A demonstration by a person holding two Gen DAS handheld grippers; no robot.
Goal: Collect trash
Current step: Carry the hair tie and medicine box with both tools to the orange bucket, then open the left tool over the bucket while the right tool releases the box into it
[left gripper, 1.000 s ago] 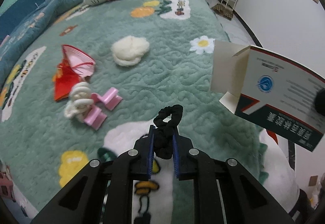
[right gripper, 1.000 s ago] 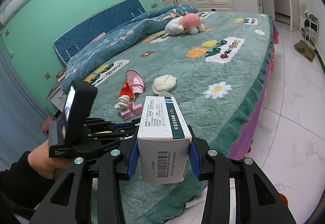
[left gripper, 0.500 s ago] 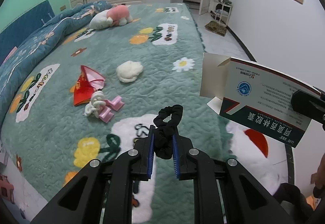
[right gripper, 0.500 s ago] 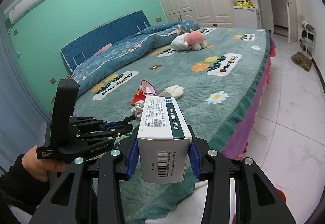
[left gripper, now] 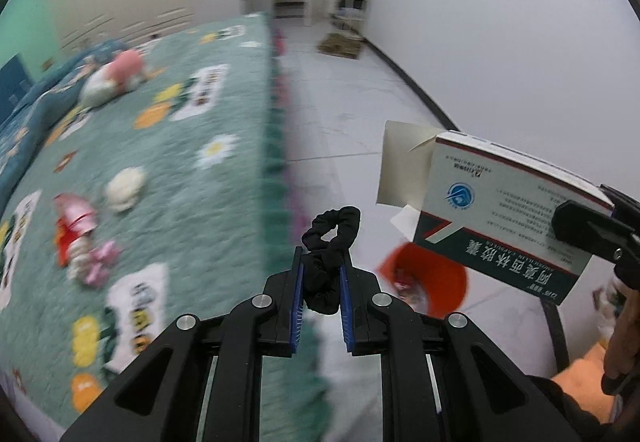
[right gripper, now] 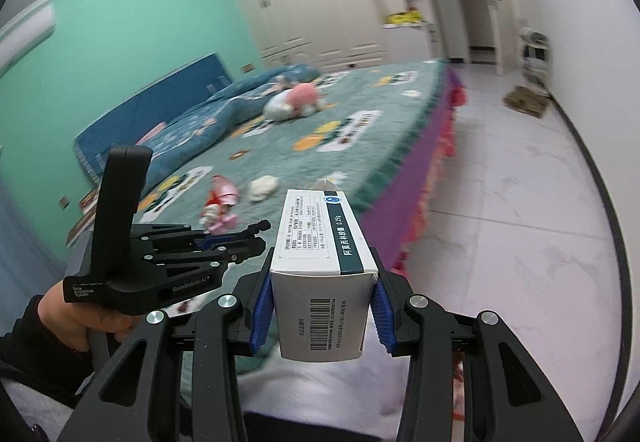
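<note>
Left gripper [left gripper: 320, 284] fingers pinching black fabric scrunchie [left gripper: 330, 242]; right gripper [right gripper: 323, 312] fingers clamping white-green cardboard medicine box [right gripper: 324, 266]. Both hanging near red round bin [left gripper: 430, 280] on floor. Pink-red wrappers [left gripper: 76, 238], white wad [left gripper: 125, 187] remaining near bed [left gripper: 180, 177] edge.

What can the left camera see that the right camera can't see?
Only the left wrist view shows the black scrunchie pinched in the left gripper, and an orange bin on the floor below the medicine box.

Only the right wrist view shows the box's barcode end, the box clamped in the right gripper, and the hand holding the left gripper.

Both show the box, the green bed and the pink plush toy.
</note>
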